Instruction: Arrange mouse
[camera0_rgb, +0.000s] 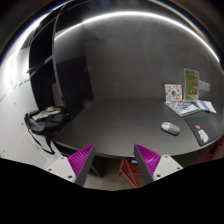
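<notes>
the gripper (114, 160) hangs back from the near edge of a dark table (110, 120), its fingers spread wide with nothing between the purple pads (82, 157). the mouse (171, 128) lies on the table well beyond the fingers and off to their right, past the right finger rather than in line with the gap. its long axis looks to run roughly across the view, slightly slanted, though it is too small to tell which end is the front. so the reach probably calls for a move forward and to the right, with a turn of the wrist so the fingers straddle the mouse's narrow width.

just beyond the mouse, nearer the wall, lie some papers (190, 106) with a box (190, 80) standing behind them, and a dark flat thing (204, 131) sits to the mouse's right near the table's edge. that side is crowded. the middle of the table, left of the mouse, is bare and gives open room for sliding or setting it down. a headset (46, 119) rests at the far left, well apart.
</notes>
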